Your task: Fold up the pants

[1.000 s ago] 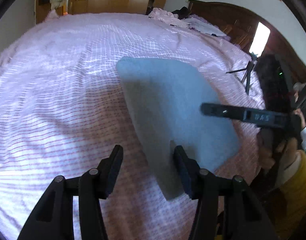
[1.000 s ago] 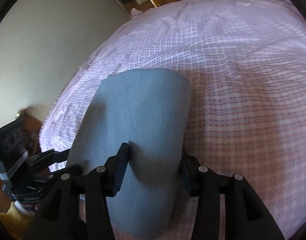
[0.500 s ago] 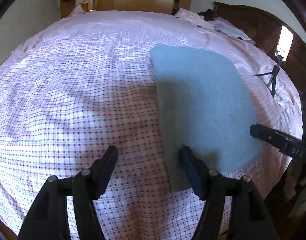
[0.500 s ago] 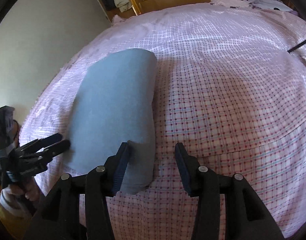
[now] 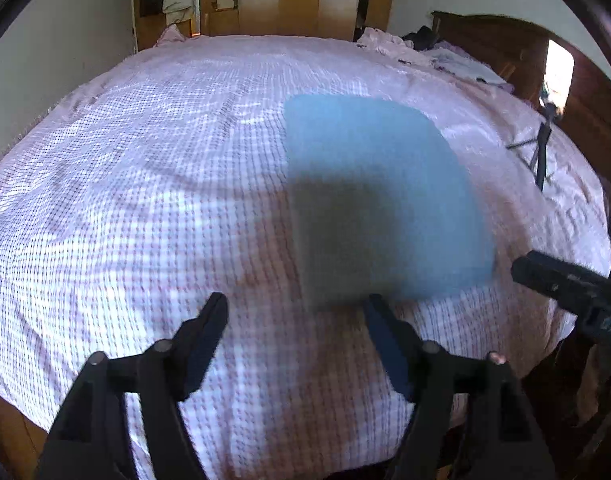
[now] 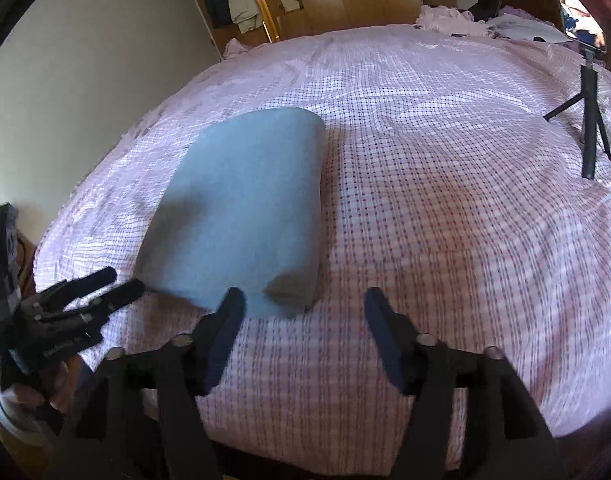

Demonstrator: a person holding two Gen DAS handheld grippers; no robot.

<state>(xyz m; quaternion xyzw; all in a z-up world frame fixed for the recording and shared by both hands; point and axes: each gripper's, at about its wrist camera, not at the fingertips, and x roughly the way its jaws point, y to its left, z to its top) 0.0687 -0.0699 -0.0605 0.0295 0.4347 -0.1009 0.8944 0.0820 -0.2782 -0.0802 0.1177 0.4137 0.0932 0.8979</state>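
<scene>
We make out only blurred, unreadable white lettering on each gripper's body: left gripper [image 6: 101, 286], right gripper [image 5: 523, 266].

Black two-finger left gripper [image 5: 295, 308] and right gripper [image 6: 301, 304] (silver screws at the joints), mustard-yellow sleeve [image 6: 9, 436].

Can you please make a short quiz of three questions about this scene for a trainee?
1. True or false: the pants lie folded on the bed.
2. Which gripper holds the pants? A) left B) right C) neither
3. What stands on the bed near its far right edge in the right wrist view?

Key: 1. True. 2. C: the left gripper and right gripper are both opening, with no cloth between the fingers. 3. A small black tripod.
</scene>
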